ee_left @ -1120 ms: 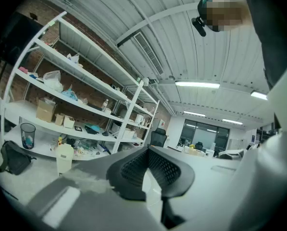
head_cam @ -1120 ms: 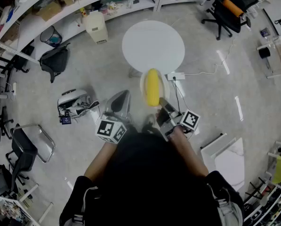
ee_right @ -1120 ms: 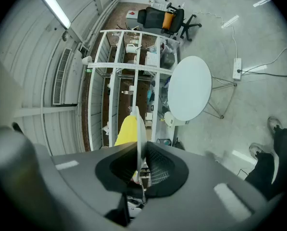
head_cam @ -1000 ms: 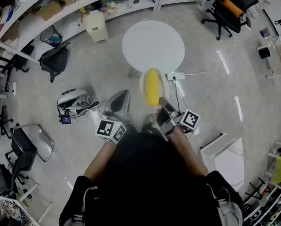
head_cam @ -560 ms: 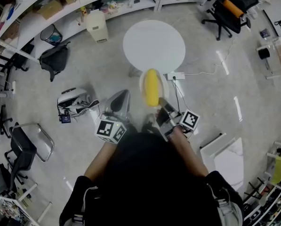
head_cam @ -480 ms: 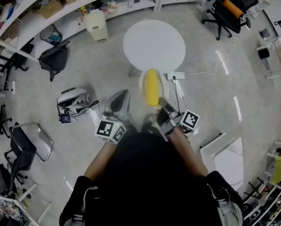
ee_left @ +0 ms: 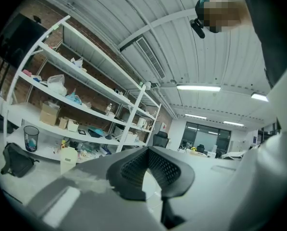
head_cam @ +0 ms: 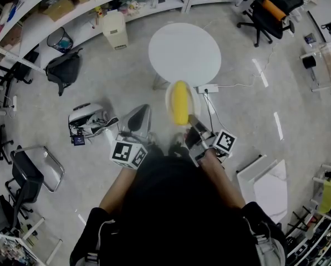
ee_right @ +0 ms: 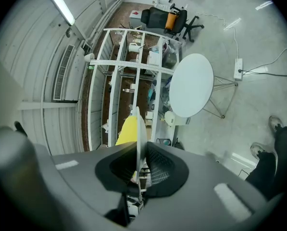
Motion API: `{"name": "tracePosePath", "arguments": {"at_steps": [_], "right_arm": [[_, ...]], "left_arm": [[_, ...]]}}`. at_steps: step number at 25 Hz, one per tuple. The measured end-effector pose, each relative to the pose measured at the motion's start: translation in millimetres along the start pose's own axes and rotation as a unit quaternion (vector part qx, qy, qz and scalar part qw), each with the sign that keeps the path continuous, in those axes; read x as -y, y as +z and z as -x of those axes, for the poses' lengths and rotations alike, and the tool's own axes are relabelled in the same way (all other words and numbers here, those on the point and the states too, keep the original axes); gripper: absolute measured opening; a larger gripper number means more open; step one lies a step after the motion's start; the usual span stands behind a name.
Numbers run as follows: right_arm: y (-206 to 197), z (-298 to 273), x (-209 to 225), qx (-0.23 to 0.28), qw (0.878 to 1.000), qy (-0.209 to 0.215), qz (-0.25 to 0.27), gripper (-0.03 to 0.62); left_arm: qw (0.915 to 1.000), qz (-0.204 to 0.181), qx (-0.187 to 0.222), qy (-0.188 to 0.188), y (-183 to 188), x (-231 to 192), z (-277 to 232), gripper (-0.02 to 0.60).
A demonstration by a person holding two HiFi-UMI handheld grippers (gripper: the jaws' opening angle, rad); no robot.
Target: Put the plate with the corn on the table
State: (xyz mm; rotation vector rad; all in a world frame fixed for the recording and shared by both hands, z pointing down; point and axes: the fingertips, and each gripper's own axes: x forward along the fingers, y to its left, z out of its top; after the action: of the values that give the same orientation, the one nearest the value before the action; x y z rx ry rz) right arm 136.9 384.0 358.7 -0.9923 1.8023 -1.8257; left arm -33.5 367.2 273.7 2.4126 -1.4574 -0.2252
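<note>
A round white table [head_cam: 184, 51] stands on the floor ahead of me and shows in the right gripper view as well [ee_right: 191, 83]. My right gripper [head_cam: 194, 127] is shut on the near rim of a white plate [head_cam: 169, 100] that carries a yellow corn cob [head_cam: 179, 103]; the plate hangs in the air just short of the table's near edge. In the right gripper view the plate [ee_right: 138, 129] stands edge-on between the pads of that gripper [ee_right: 137, 170], with the corn [ee_right: 128, 130] to its left. My left gripper [head_cam: 137, 121] [ee_left: 150, 165] is shut and holds nothing.
Shelving [head_cam: 71, 4] runs along the back, with a white canister [head_cam: 114, 31] and a black bag [head_cam: 62, 71] in front of it. A power strip [head_cam: 208, 89] lies by the table's legs. An office chair [head_cam: 268, 7] stands at the back right, and white boards [head_cam: 268, 184] lie to my right.
Hardly anything: the table has drifted slightly to the right in the head view. The plate stays in the right gripper's hold at the same spot.
</note>
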Motion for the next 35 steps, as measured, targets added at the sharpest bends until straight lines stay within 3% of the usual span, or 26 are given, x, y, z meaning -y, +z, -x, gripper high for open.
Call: {"name": "tracePosePath", "arguments": {"at_steps": [8,15,35], "right_arm": [[-15.3,-17.8,-10.5,0.017,1.000,0.010,0.003,0.046],[-14.9,-25.7,-17.1,0.017,1.000,0.017,-0.009,0.046],[56.7,-80.3,-21.6,-0.010,1.000,0.021,-0.005,0.046]], "left_arm": [[0.9998,-0.002,0.003,-0.018,9.7,-18.3,7.6,0.003],[0.9999,0.003,0.005,-0.011,15.4,-27.7,4.9,0.003],[1.0000,0.002,0.002,0.005,19.5,-46.2,-79.5,0.003]]}}
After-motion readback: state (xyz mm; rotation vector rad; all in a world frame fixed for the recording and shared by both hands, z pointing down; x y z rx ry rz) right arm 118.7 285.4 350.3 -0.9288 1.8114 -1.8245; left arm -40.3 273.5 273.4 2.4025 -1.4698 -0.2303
